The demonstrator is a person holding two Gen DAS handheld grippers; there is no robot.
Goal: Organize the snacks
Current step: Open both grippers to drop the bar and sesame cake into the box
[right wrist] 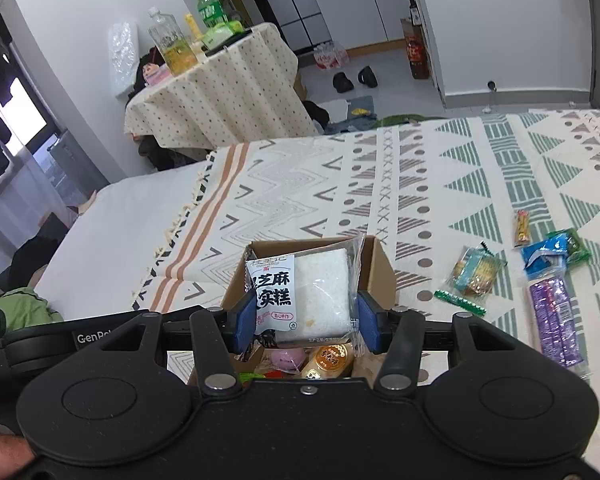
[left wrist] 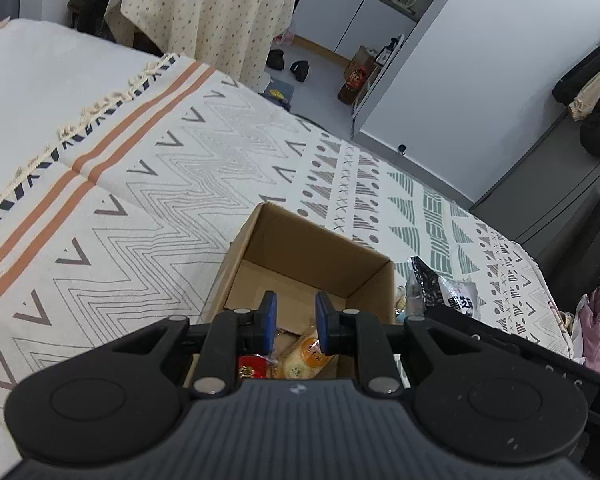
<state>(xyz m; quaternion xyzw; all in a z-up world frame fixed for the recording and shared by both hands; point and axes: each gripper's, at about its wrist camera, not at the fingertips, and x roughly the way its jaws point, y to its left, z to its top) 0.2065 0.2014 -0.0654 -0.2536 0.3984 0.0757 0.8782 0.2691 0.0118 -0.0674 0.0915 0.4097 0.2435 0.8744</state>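
An open cardboard box (left wrist: 312, 256) (right wrist: 382, 268) stands on the patterned blanket. My left gripper (left wrist: 296, 322) hovers over its near end, open, with nothing between the blue pads. Below it lie an orange-wrapped cake (left wrist: 302, 356) and a red packet (left wrist: 252, 366). My right gripper (right wrist: 306, 322) is shut on a white packet with black lettering (right wrist: 300, 296), held flat above the box. A pink sweet (right wrist: 286, 360) and a gold-wrapped cake (right wrist: 328, 358) show underneath. The same packet's black-and-white end (left wrist: 440, 288) appears right of the box in the left wrist view.
Loose snacks lie on the blanket right of the box: a cracker packet (right wrist: 474, 272), a green stick (right wrist: 460, 302), a purple packet (right wrist: 556, 320), a blue packet (right wrist: 544, 256), a small orange stick (right wrist: 521, 227). A cloth-covered table (right wrist: 224, 92) with bottles stands beyond the bed.
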